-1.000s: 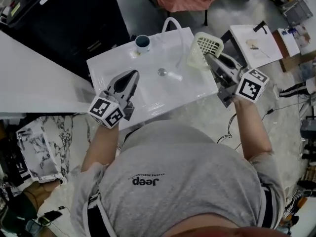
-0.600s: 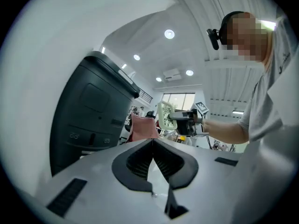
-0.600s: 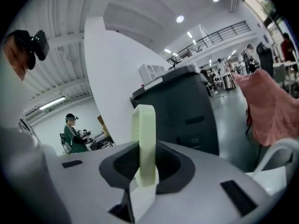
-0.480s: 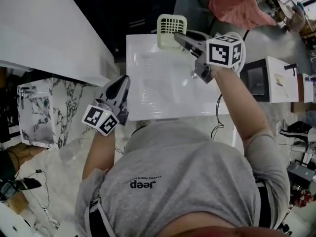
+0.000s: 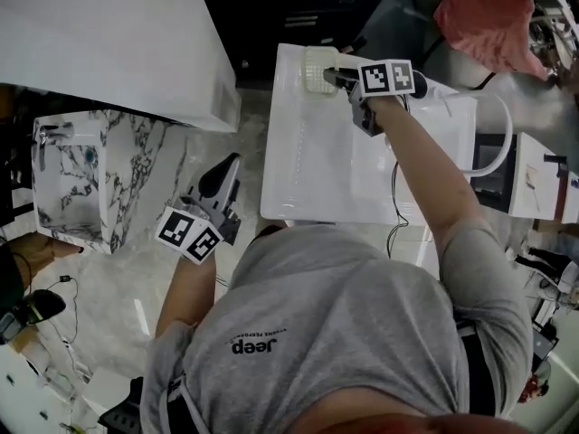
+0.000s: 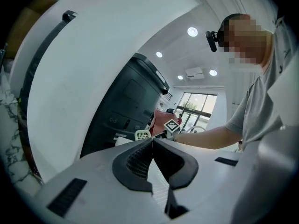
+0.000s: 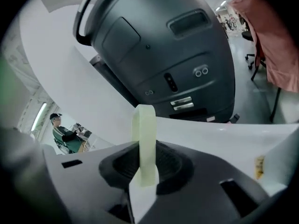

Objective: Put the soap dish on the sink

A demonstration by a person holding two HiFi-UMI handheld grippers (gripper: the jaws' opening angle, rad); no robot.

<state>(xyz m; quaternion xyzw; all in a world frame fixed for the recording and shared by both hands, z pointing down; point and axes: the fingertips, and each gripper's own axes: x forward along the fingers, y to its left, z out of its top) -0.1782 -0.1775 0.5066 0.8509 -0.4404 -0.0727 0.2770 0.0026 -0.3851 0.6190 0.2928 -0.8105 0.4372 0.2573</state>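
Note:
The pale green slotted soap dish (image 5: 318, 69) hangs over the far left corner of the white sink (image 5: 344, 165). My right gripper (image 5: 335, 78) is shut on its edge, arm stretched across the basin. In the right gripper view the dish (image 7: 143, 125) stands edge-on between the dark pads of that gripper (image 7: 144, 164), with the sink's white rim (image 7: 233, 134) just below. My left gripper (image 5: 230, 165) is shut with nothing in it and hovers over the floor left of the sink. From the left gripper (image 6: 152, 142) I see the dish (image 6: 142, 135) far ahead.
A marble-patterned box (image 5: 77, 179) sits at the left. A big white slanted surface (image 5: 109, 34) fills the upper left. A dark machine (image 7: 163, 55) stands behind the sink. A curved white hose (image 5: 496, 143) and a small table (image 5: 543, 188) lie right of it.
My right gripper has carried the soap dish along the sink's back rim to its far corner and lower. My left gripper has drawn away from the sink, out over the floor.

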